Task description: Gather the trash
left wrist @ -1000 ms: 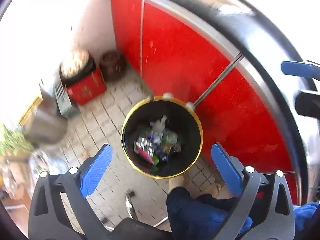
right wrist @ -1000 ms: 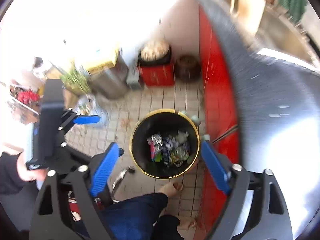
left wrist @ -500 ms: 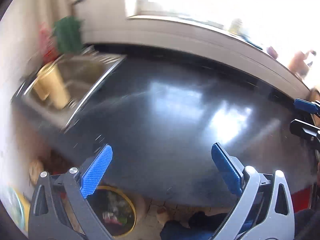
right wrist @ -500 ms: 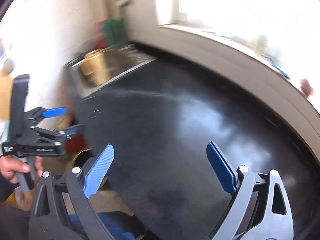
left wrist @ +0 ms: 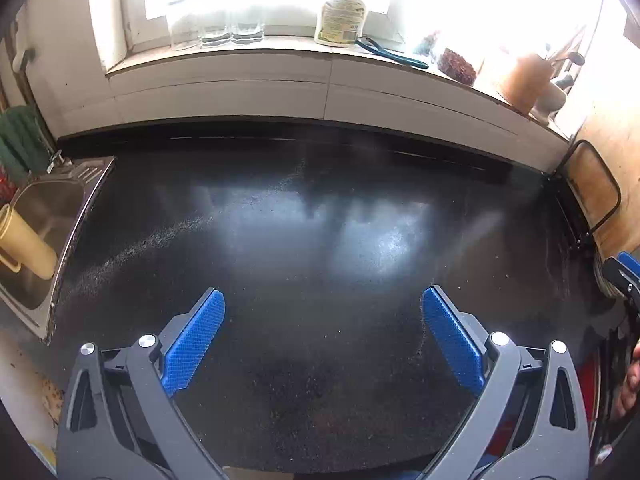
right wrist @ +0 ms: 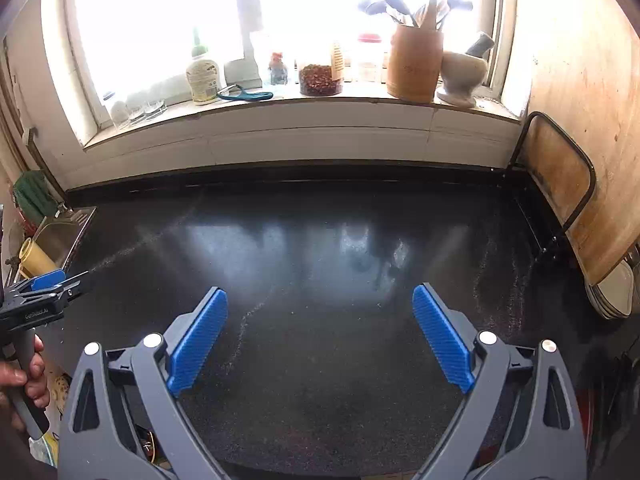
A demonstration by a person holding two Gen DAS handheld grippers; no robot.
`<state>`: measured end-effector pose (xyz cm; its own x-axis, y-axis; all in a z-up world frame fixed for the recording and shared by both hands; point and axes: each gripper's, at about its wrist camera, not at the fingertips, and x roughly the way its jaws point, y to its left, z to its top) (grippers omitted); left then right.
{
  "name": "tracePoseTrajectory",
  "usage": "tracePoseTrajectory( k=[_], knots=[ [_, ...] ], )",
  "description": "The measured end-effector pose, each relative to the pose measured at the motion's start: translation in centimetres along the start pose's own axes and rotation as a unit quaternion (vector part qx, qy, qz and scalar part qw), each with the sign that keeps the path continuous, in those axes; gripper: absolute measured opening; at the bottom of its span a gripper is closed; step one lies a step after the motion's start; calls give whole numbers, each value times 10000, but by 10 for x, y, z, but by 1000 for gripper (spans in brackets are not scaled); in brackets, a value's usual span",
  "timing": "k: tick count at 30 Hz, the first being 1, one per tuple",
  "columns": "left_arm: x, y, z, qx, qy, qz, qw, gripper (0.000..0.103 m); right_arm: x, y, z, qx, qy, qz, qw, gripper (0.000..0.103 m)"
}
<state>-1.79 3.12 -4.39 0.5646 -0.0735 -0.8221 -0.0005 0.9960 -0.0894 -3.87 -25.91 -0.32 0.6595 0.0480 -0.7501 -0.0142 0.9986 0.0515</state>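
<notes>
Both tongs, the left gripper (left wrist: 323, 312) and the right gripper (right wrist: 320, 308), hung released and empty over the black counter (left wrist: 320, 240), since we saw no trash there to take. Trash itself was out of view; we judged collecting nearly finished.

The glossy black speckled stone countertop (right wrist: 320, 280) lies open from 6 to 12 o'clock ahead of both wide-spread grippers. At 9 o'clock a stainless steel sink (left wrist: 48, 216) holding a tilted yellow plastic jug (left wrist: 24, 244) bounds it. At 3 o'clock a black-framed wooden board (right wrist: 560, 184) leans against the side panel, white stacked plates (right wrist: 612, 288) below it. At 12, the white windowsill (right wrist: 280, 108) is crowded.
</notes>
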Motion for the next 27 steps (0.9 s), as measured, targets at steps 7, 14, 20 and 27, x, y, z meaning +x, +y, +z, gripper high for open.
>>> tracePoseTrajectory(
  k=[7,14,20,27],
  knots=[
    [2,-9,2,161,41,92,9998,96,-3,-5,-5,-22,42,2,10000,91],
    [4,-7,2,131,47,142,9998,96,6,-1,-3,-79,76,59,9999,91],
    [4,-8,2,141,38,166,9998,96,8,2,-6,-87,108,87,9999,91],
    [4,-10,3,150,35,183,9997,96,9,2,-6,-73,134,112,9998,91]
  ],
)
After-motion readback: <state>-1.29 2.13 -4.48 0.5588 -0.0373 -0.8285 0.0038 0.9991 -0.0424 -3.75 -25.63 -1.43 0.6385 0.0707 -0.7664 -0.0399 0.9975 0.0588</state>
